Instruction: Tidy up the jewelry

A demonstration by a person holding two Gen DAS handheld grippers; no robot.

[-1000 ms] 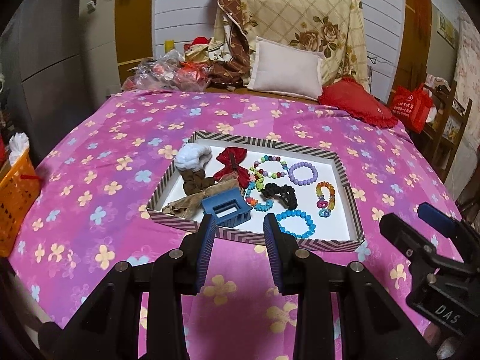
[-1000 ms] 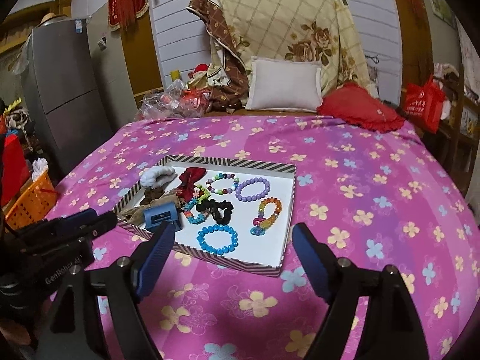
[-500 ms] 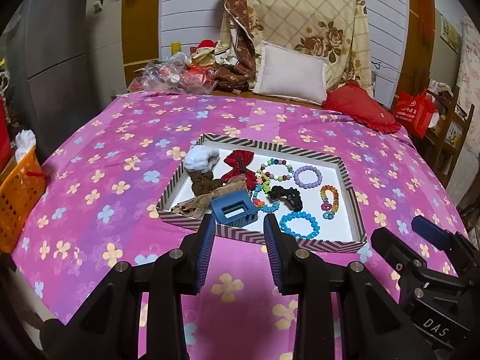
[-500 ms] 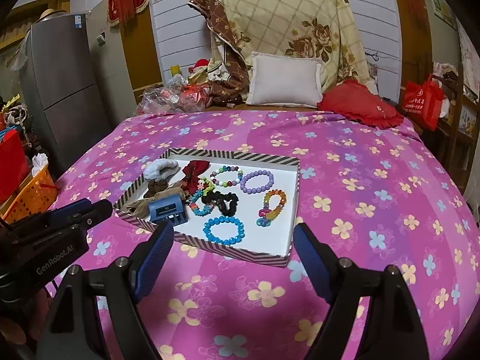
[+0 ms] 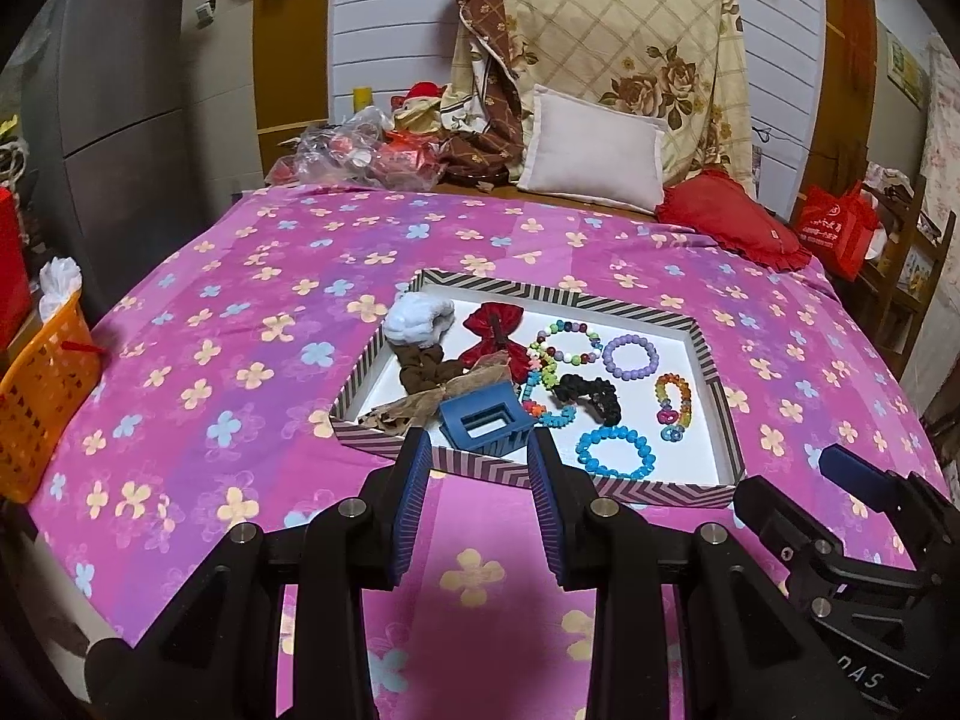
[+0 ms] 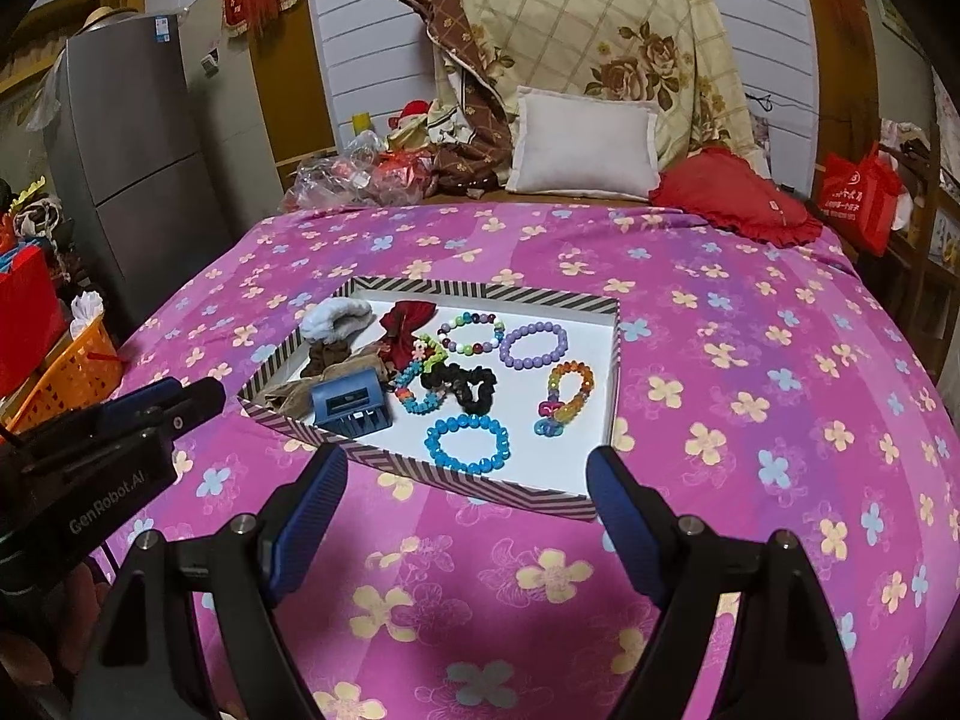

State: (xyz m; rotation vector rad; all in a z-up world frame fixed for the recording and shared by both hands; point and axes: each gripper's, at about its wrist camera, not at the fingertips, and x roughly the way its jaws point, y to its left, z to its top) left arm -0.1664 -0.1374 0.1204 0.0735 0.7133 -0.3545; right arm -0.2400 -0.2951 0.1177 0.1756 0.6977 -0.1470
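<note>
A striped-rim box lid (image 5: pixel 708 348) (image 6: pixel 614 360) with a white floor lies on the pink flowered bedspread. It holds a blue hair claw (image 5: pixel 483 420) (image 6: pixel 351 407), a blue bead bracelet (image 5: pixel 613 451) (image 6: pixel 468 443), a purple bracelet (image 5: pixel 630 356) (image 6: pixel 534 345), a rainbow bracelet (image 5: pixel 673 399) (image 6: pixel 567 397), a black scrunchie (image 5: pixel 588 395) (image 6: pixel 462 387), a red bow (image 5: pixel 493 333) and a white scrunchie (image 5: pixel 414 323). My left gripper (image 5: pixel 480 468) is open and empty just before the box's near edge. My right gripper (image 6: pixel 468 480) is wide open and empty, near the box's front.
An orange basket (image 5: pixel 42 384) stands off the bed's left edge. A white pillow (image 5: pixel 594 150), a red cushion (image 5: pixel 726 225) and crumpled plastic bags (image 5: pixel 354 153) lie at the head. A grey fridge (image 6: pixel 132 144) is at left, a red bag (image 6: pixel 861 192) at right.
Both grippers have drawn back and risen slightly from the box; the scene looks a little farther away. Jaw openings are unchanged.
</note>
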